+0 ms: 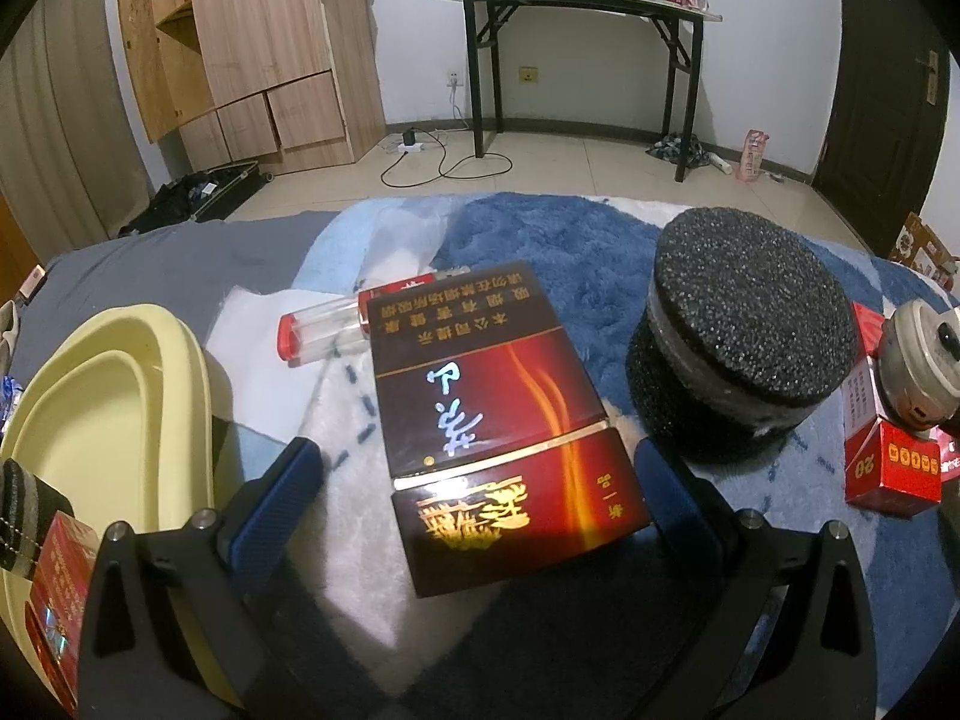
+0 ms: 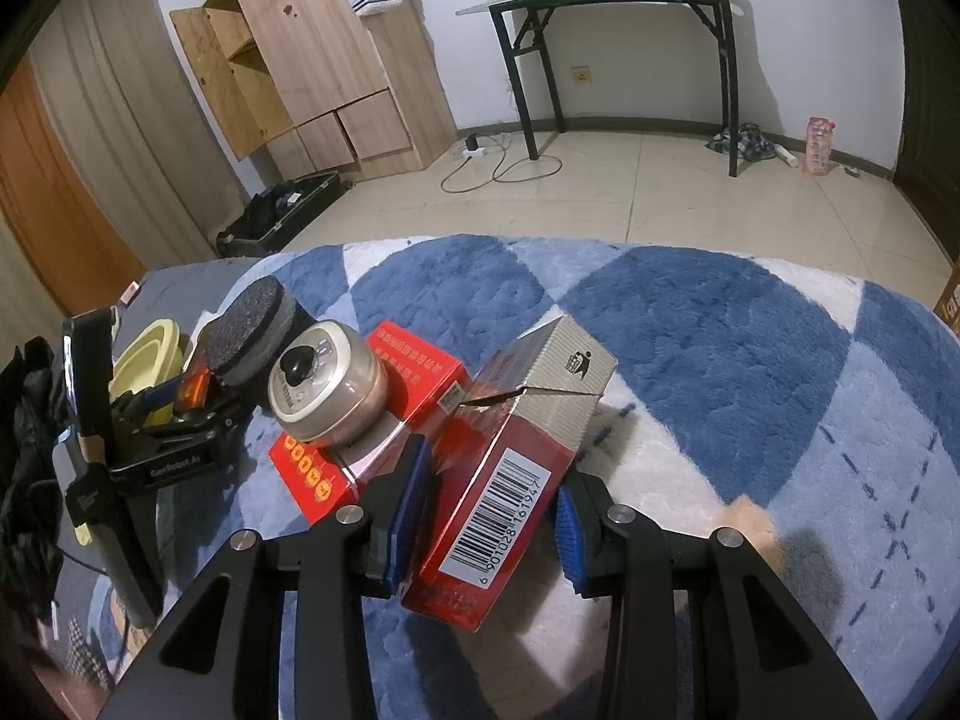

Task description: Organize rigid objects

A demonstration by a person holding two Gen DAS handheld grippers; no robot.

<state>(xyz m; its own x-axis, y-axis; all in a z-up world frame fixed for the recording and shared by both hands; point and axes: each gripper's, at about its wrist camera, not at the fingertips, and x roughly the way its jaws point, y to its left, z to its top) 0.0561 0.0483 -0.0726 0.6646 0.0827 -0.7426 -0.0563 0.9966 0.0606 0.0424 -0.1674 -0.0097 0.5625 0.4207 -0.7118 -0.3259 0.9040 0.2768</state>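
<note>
Nearby, foam puck (image 1: 741,324) beside dark carton (image 1: 498,420)

Dark maroon pack (image 1: 492,414) with gold script and an orange flame streak; red box (image 2: 504,480) with a silver-grey ribbed end (barcode on white); plush blanket (image 2: 690,312) in blue, pale-blue, white diamonds; pale yellow tray (image 1: 120,396).

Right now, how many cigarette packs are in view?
4, perhaps more hidden. A dark red pack lies between the open left hand-held gripper fingers; a red pack is in the right hand-held gripper; another under the metal tin; one at the left view's lower-left edge.
</note>
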